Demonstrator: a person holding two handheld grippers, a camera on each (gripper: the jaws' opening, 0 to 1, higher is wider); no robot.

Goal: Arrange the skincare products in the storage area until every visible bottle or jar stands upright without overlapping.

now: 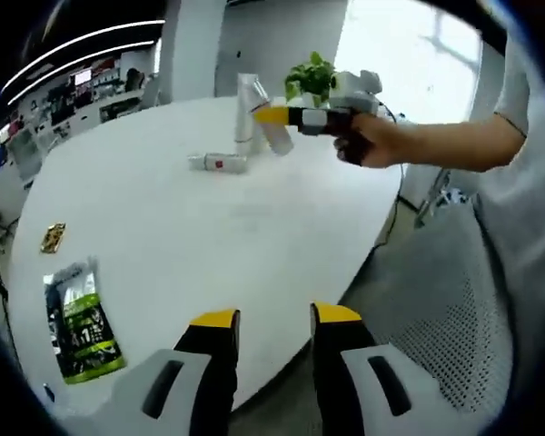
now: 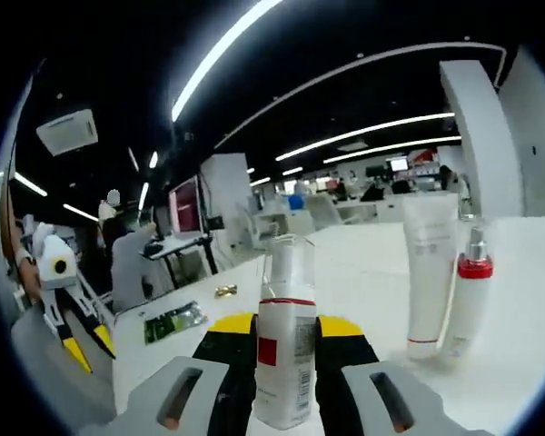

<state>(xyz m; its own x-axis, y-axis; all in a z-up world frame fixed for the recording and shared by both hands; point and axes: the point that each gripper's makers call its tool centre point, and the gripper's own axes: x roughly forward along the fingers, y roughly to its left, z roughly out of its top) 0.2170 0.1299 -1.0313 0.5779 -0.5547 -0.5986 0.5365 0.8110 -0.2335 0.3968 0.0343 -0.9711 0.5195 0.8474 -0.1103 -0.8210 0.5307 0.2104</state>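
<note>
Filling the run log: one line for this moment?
right gripper: shut on bottle, upright | left gripper: open | tube, pump bottle: standing | small bottle: lying

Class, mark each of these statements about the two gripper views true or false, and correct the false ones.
1. The right gripper holds a bottle with a red band. True.
2. The left gripper also holds a bottle. False: its jaws stand apart with nothing between them.
3. In the left gripper view, one small bottle lies on its side on the white table. True.
4. The white tube in the right gripper view lies flat. False: it stands upright, next to a bottle with a red collar.
5. A green packet lies on the table near the left gripper. True.
6. The plant stands on the floor. False: it is at the table's far edge.
</note>
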